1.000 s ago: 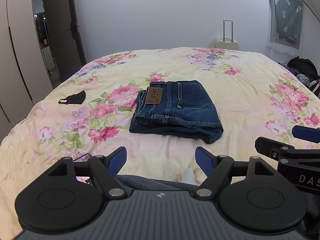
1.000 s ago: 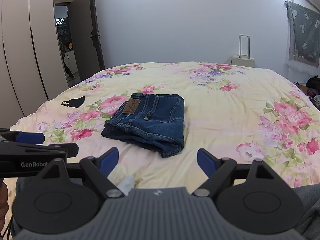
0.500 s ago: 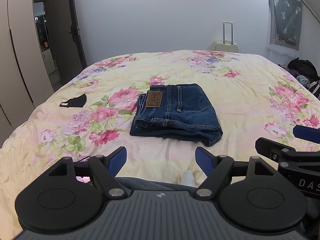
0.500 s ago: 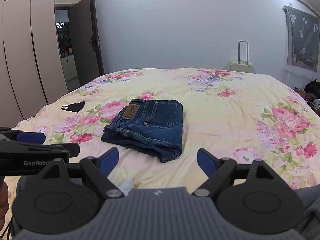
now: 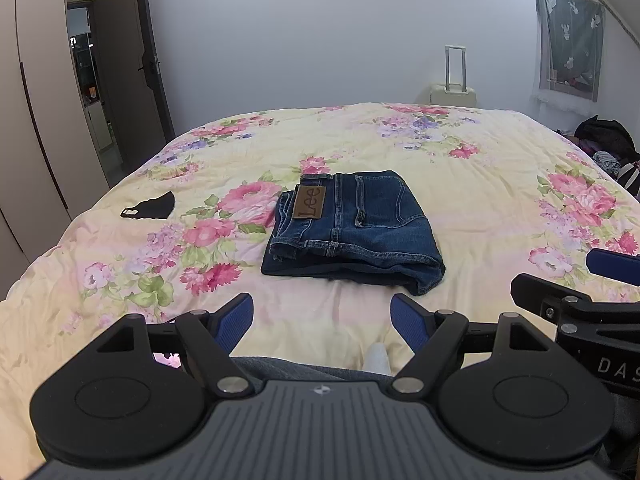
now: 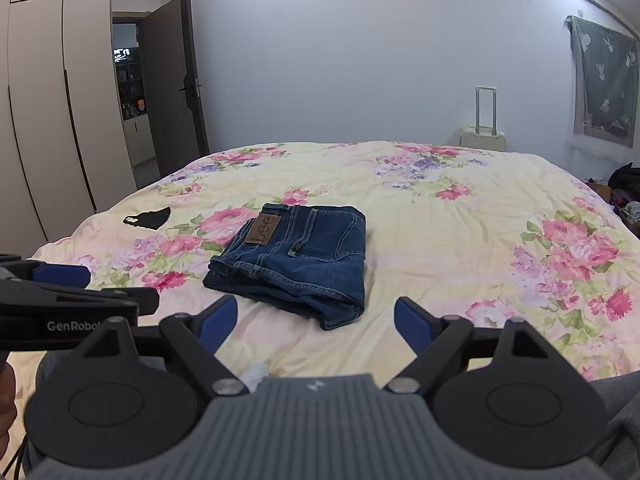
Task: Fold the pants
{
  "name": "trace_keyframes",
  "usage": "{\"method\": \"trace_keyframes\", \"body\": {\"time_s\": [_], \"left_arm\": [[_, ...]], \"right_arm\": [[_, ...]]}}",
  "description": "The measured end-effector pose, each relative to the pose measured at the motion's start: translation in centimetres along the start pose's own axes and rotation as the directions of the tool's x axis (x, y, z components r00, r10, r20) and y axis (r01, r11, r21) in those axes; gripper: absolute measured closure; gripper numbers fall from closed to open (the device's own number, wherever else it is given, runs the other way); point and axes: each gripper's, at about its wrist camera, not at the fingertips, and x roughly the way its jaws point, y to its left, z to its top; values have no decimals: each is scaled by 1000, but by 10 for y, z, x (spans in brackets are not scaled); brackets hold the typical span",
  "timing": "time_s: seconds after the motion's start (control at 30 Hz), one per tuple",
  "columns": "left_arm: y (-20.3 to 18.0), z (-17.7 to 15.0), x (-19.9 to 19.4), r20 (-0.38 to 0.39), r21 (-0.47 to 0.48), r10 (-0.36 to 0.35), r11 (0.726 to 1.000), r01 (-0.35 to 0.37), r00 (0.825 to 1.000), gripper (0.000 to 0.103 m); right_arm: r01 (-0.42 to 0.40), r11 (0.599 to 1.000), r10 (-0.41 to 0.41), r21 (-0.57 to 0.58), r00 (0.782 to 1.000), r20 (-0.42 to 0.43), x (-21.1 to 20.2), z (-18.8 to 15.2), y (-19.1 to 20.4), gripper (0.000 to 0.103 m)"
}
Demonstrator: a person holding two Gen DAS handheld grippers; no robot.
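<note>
The folded dark blue denim pants (image 5: 352,228) are coarse, matt cloth with paler stitched seams, and a tan leather-like patch (image 5: 309,202) sits on the waistband. Under them the pale yellow floral bed quilt (image 5: 480,184) is soft, matt, lightly creased fabric. On the quilt to the left of the pants lies a small black cloth mask (image 5: 150,209), dull-surfaced. The left hand-held gripper (image 5: 322,318) is matt black plastic with ribbed blue pads and bright metal pivot screws; the right hand-held gripper (image 6: 316,320) looks the same.

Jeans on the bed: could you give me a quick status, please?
Left gripper and right gripper open, empty. Jeans folded on floral bedspread. Black mask lies apart, nothing obstructing.
</note>
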Motion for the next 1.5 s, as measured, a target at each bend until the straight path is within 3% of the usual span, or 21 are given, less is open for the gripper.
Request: {"method": "trace_keyframes", "body": {"time_s": [1.5], "left_arm": [[-4,5,-9,15,17,-3,1000,3,1000,11]], "right_arm": [[-6,1000,6,-3,1000,7,-5,3,-2,21]]}}
